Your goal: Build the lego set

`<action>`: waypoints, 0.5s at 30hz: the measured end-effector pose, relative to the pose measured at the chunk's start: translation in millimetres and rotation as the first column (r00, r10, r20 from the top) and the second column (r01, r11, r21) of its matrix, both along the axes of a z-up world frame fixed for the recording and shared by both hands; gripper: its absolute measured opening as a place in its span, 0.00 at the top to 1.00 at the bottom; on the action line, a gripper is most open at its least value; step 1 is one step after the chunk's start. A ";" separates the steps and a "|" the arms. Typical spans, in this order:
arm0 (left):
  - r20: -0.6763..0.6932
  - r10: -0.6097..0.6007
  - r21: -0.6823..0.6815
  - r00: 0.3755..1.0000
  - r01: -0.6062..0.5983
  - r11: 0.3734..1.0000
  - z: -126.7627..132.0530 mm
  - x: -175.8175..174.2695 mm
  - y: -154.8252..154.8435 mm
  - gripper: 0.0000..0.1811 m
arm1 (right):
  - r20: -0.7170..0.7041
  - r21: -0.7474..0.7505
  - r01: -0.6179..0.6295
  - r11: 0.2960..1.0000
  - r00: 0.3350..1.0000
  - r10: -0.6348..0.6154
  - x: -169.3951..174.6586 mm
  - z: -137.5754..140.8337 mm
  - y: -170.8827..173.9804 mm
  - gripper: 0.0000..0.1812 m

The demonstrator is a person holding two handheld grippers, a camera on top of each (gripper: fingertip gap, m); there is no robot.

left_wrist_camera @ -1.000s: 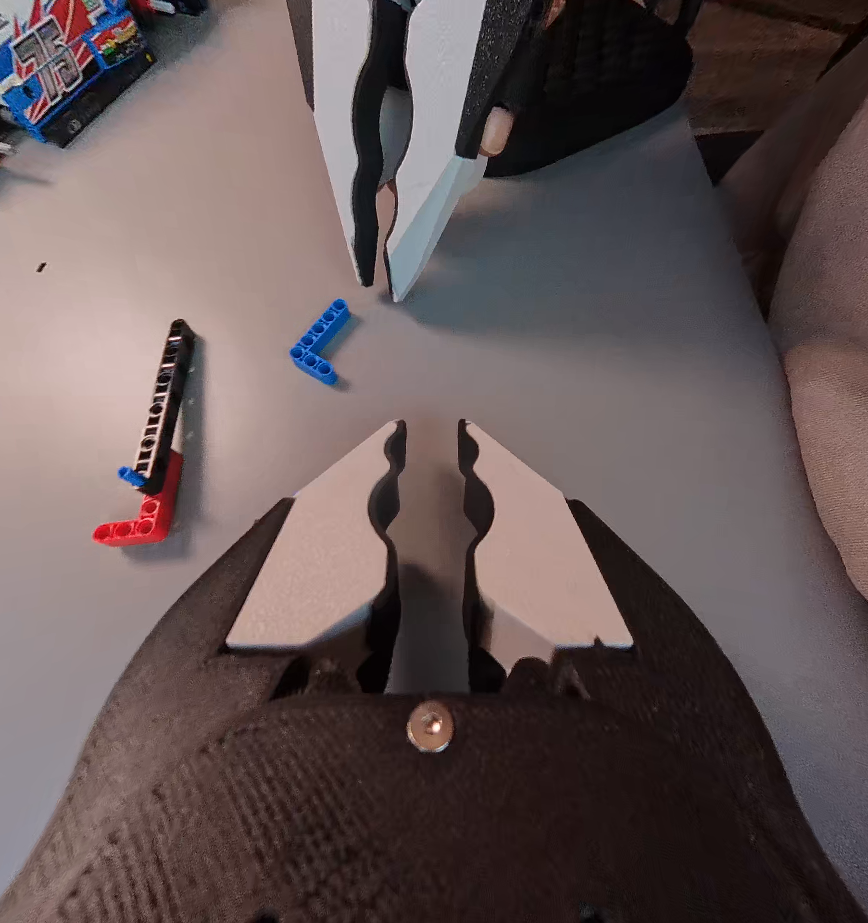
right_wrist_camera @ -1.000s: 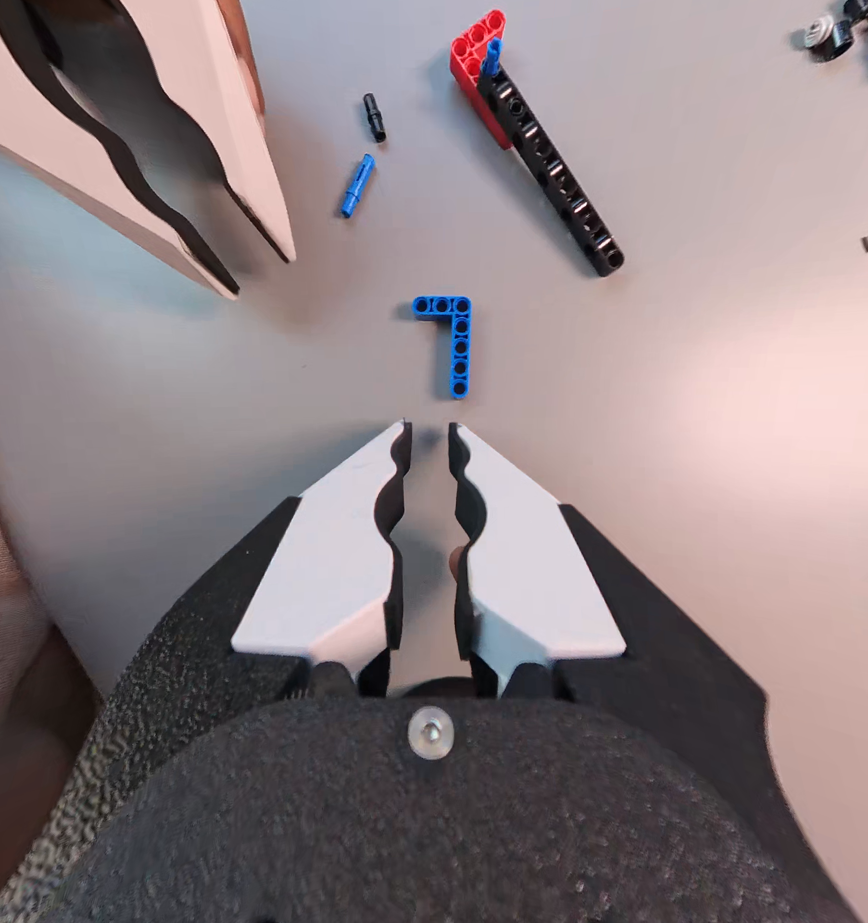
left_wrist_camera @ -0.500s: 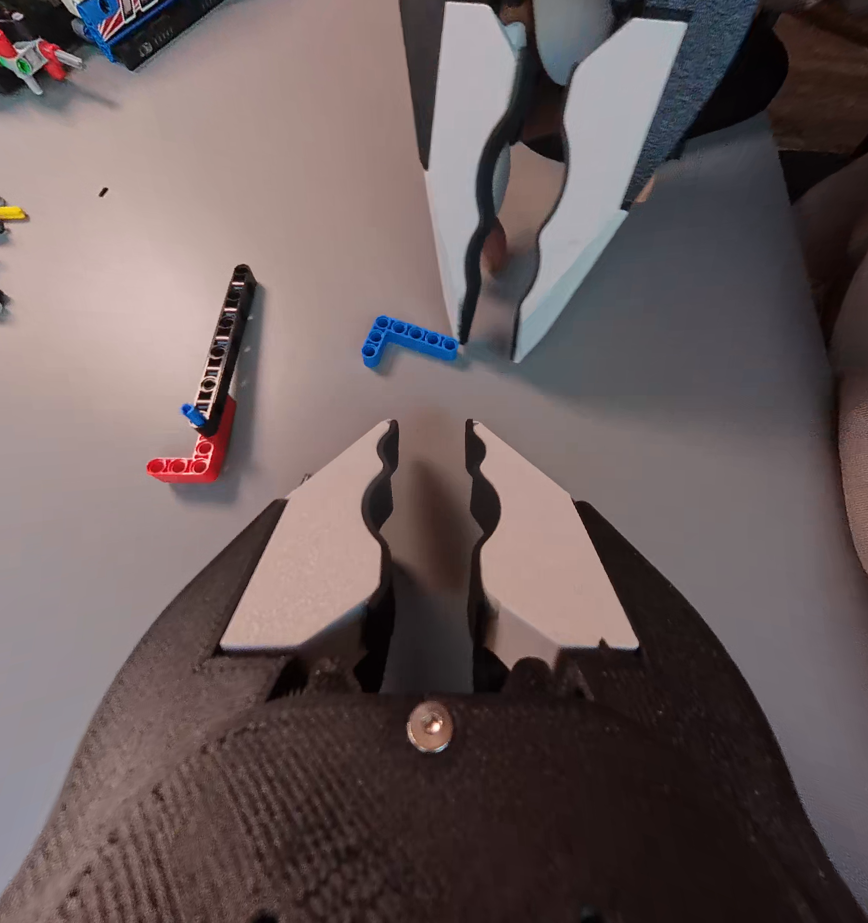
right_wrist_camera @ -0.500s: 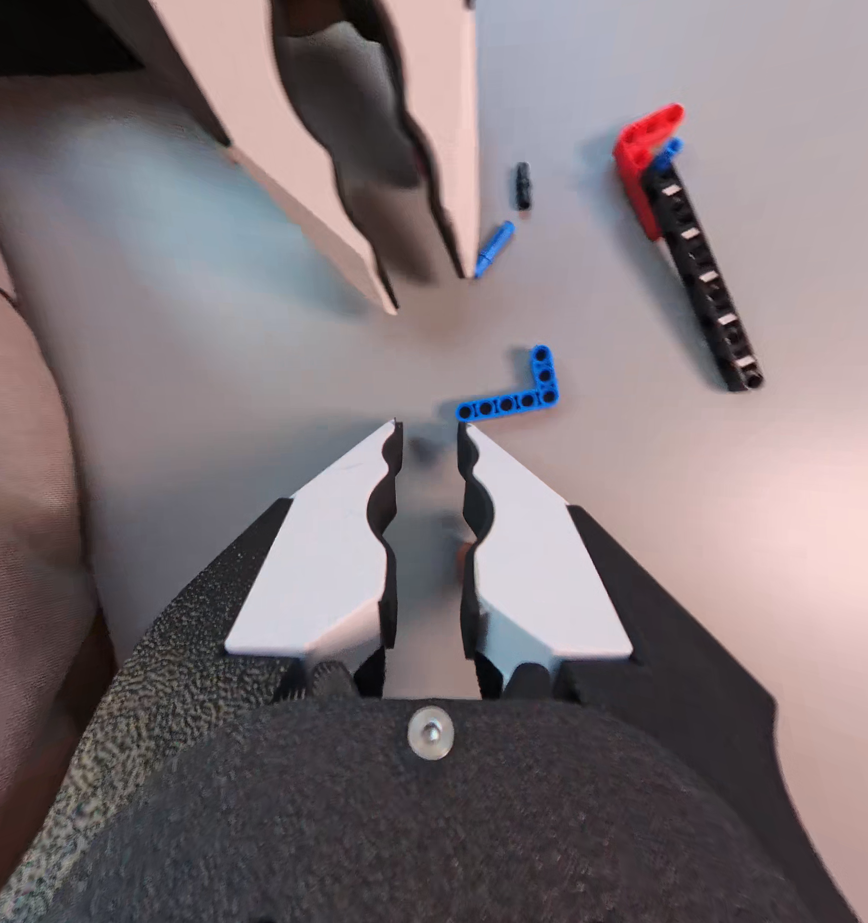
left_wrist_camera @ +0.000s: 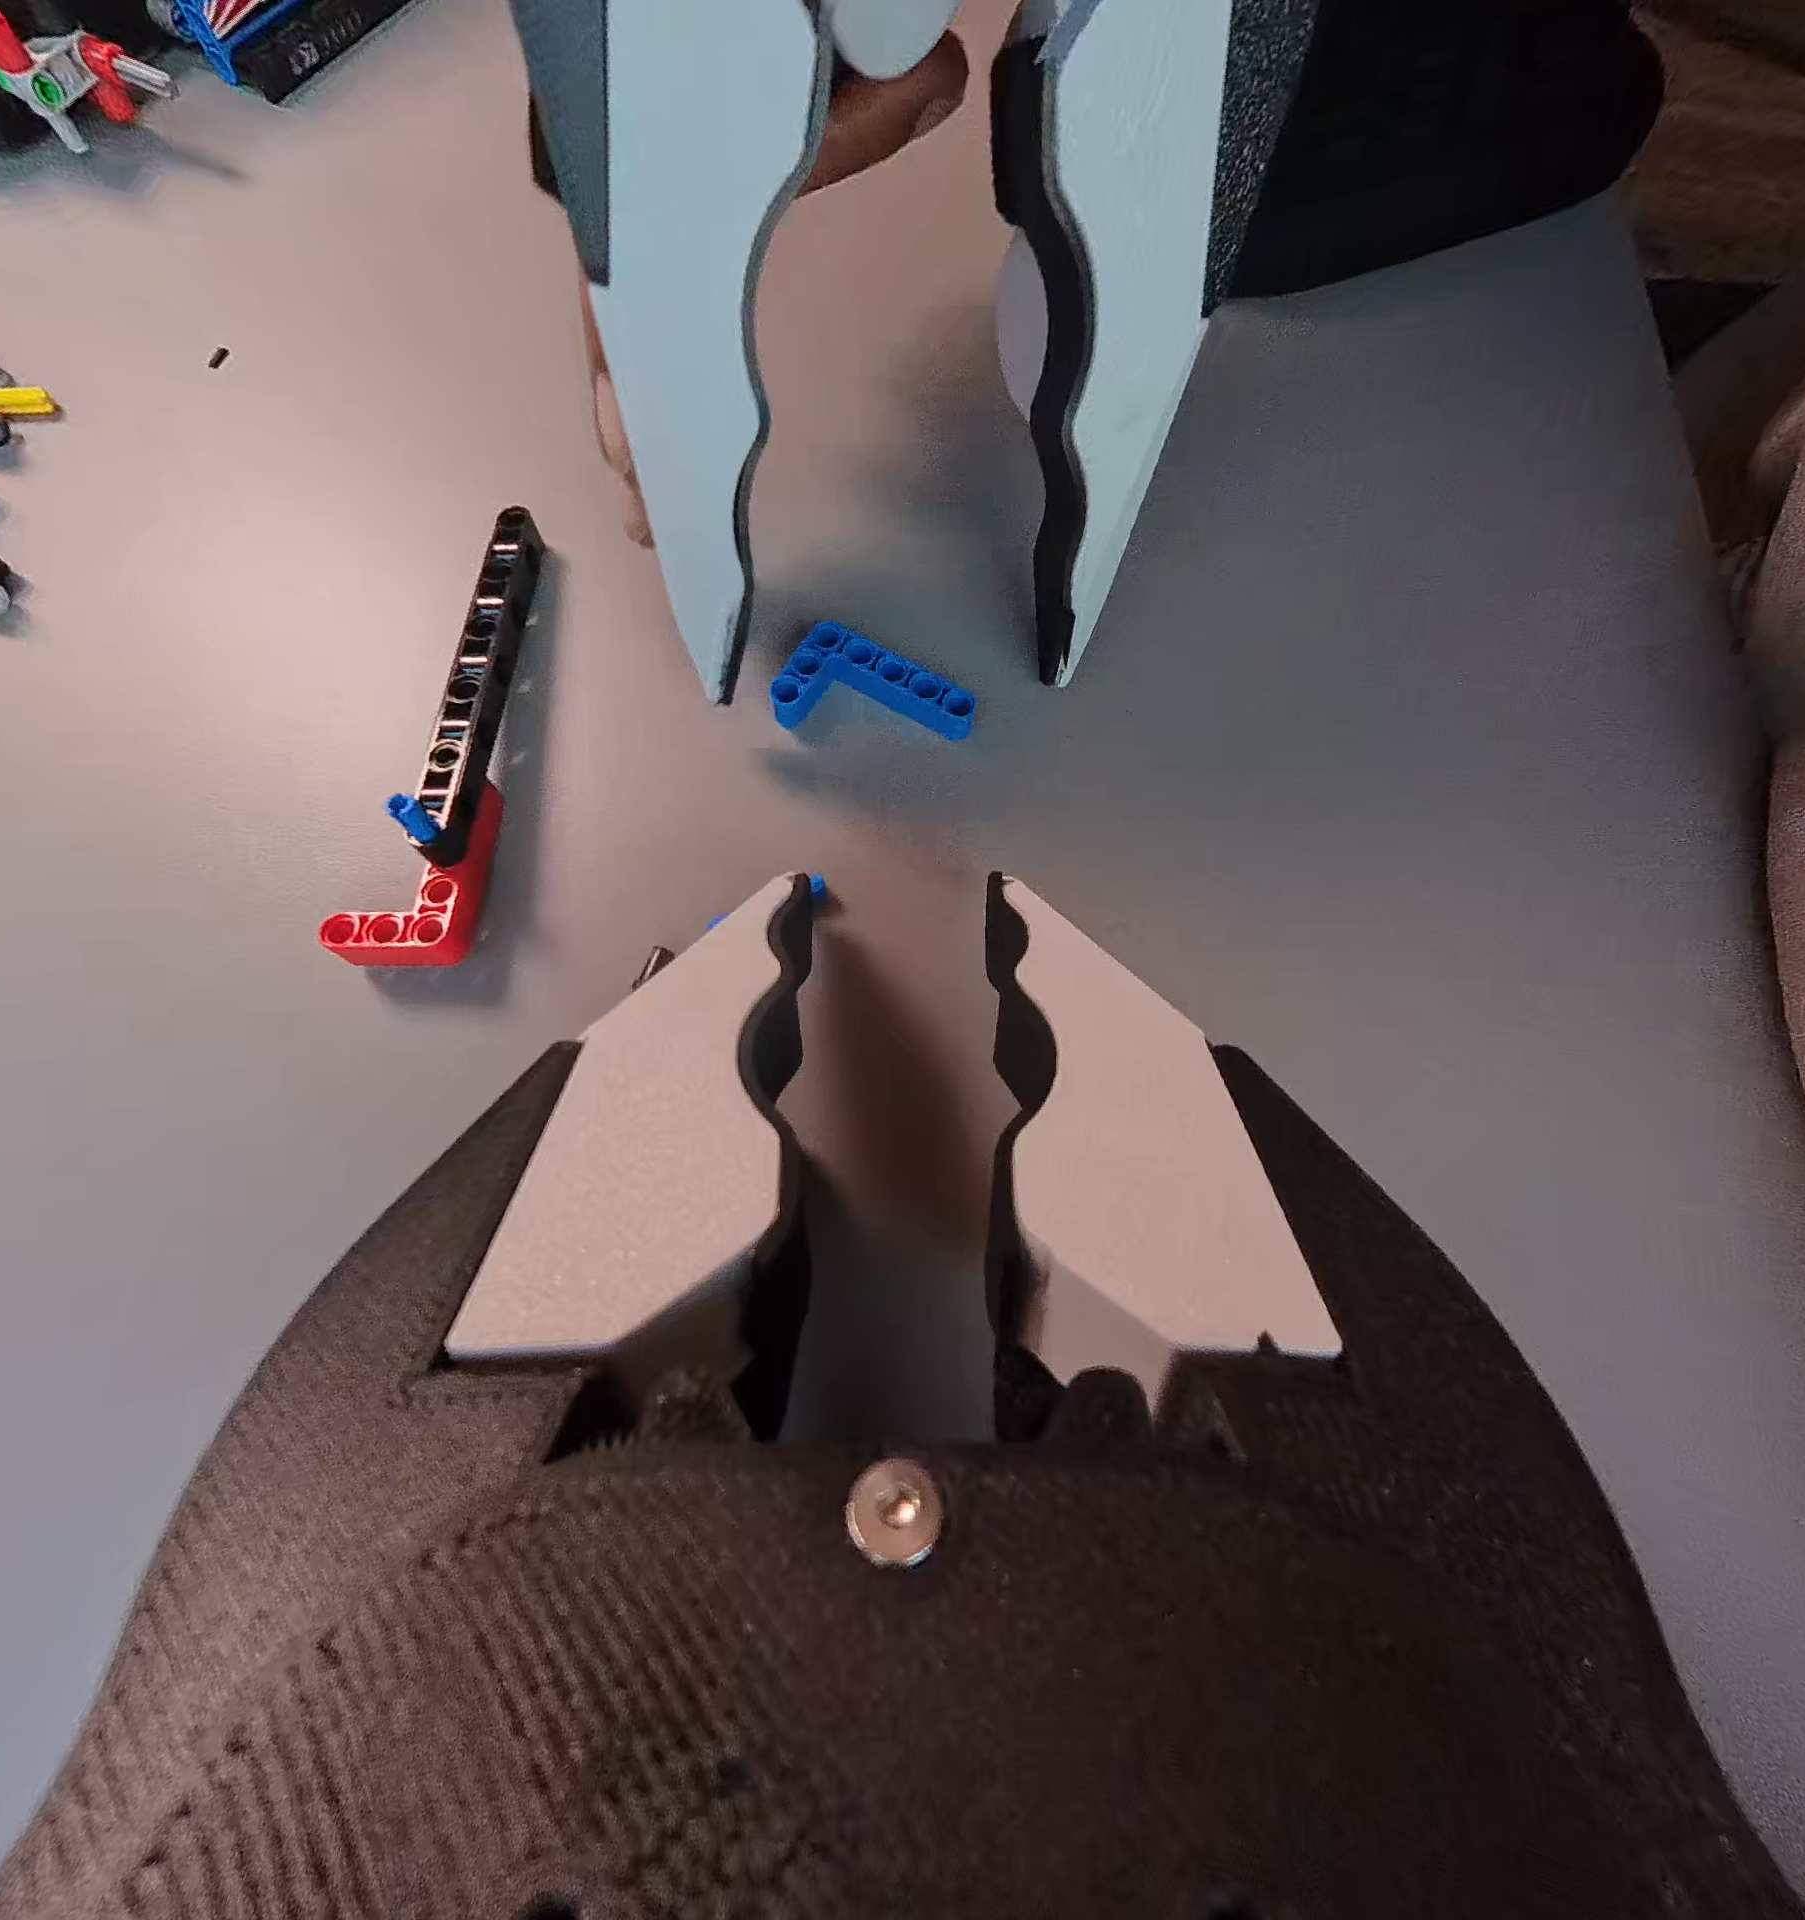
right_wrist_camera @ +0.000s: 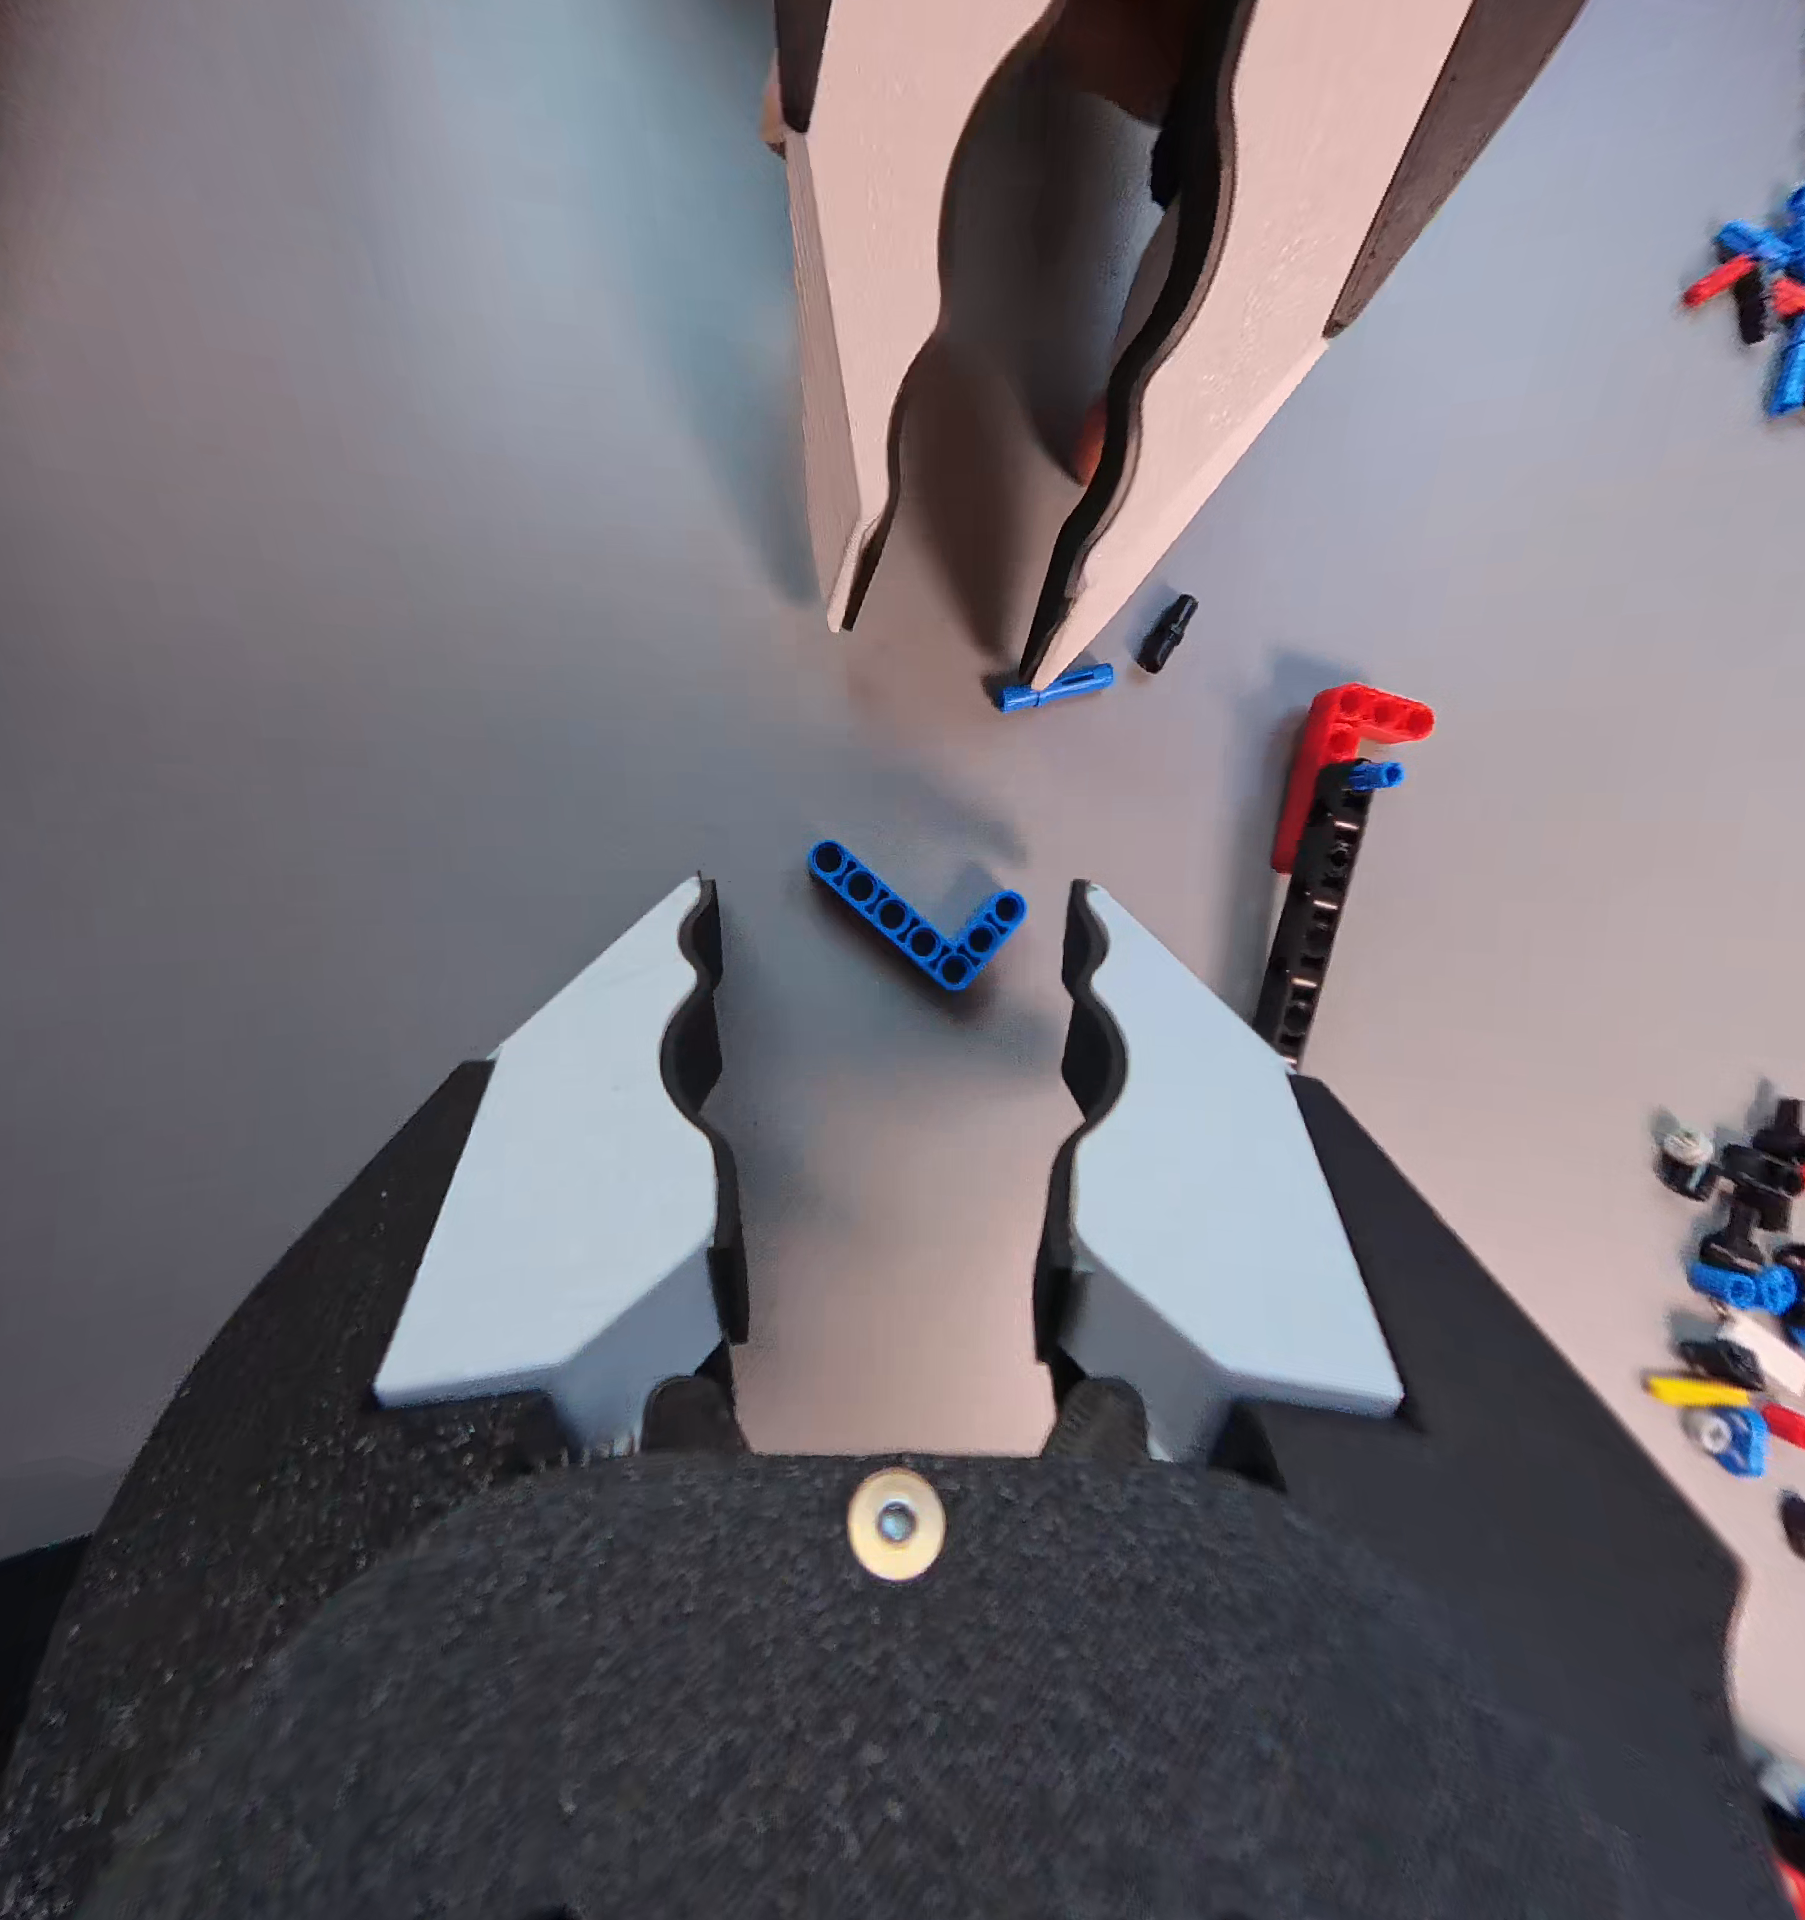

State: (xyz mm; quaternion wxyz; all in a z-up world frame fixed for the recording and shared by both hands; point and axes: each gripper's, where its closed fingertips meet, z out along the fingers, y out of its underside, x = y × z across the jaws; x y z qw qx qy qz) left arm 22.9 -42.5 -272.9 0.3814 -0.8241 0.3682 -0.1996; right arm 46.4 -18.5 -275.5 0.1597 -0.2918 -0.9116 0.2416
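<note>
Jaws wide on the right gripper point(right_wrist_camera: 887, 899), straddling the blue elbow piece point(right_wrist_camera: 913, 920), gripping nothing. Left gripper point(left_wrist_camera: 893, 883) waits part-open, empty. Closing across that angled piece could skid it along the desk point(right_wrist_camera: 358, 623).

Grey table point(right_wrist_camera: 358, 520): blue L-beam point(right_wrist_camera: 919, 925), pins, blurry loose bricks point(right_wrist_camera: 1771, 1288).

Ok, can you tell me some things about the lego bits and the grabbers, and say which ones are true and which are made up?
1. The blue L-shaped piece lies flat on the table. True.
2. The right gripper is squeezing the blue L-shaped piece. False: its fingers are spread open with the piece lying between the tips, untouched.
3. The red L-shaped piece is joined to a long black beam. True.
4. The left gripper holds a yellow brick. False: it is open and empty.
5. A small blue pin lies near the left gripper's fingertip. True.
</note>
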 end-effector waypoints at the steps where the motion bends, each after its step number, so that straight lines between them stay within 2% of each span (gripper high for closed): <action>1: 0.000 0.001 0.003 1.000 -0.001 1.000 0.0 -0.3 0.1 0.82 | 0.027 -0.018 -0.013 1.000 1.000 0.013 -1.6 -2.9 -0.5 0.63; 3: -0.002 0.001 0.008 1.000 -0.001 1.000 0.1 -0.9 0.4 0.83 | 0.059 -0.076 -0.017 0.997 0.998 0.021 -4.7 -4.6 -2.9 0.69; 4: -0.003 0.003 0.012 1.000 -0.003 1.000 0.5 -1.5 0.7 0.83 | 0.070 -0.089 -0.004 0.996 0.997 0.011 -4.9 -4.8 -2.3 0.77; 5: -0.004 0.006 0.017 1.000 -0.006 1.000 1.2 -2.6 1.2 0.83 | 0.075 -0.090 0.024 0.996 0.997 -0.017 -5.2 -4.9 0.2 0.78; 6: -0.004 0.012 0.021 1.000 -0.011 1.000 2.2 -4.0 1.8 0.83 | 0.076 -0.084 0.073 0.994 0.995 -0.066 -5.4 -5.0 4.6 0.78; 8: -0.004 0.025 0.031 1.000 -0.025 0.999 4.3 -7.7 3.4 0.84 | 0.076 -0.052 0.238 0.970 0.969 -0.234 -4.4 -5.3 20.2 0.95; 11: 0.001 0.044 0.041 0.999 -0.044 0.998 6.3 -12.7 6.3 0.84 | 0.053 -0.067 0.495 0.866 0.869 -0.492 1.3 -2.5 35.1 0.94; 13: 0.003 0.052 0.041 0.999 -0.052 0.998 6.3 -14.8 7.8 0.84 | 0.060 -0.125 0.557 0.821 0.830 -0.554 5.8 -0.6 29.2 0.93; 15: 0.005 0.060 0.040 0.998 -0.060 0.997 5.6 -16.2 9.0 0.84 | -0.006 -0.138 0.555 0.820 0.828 -0.561 5.9 6.0 30.2 0.89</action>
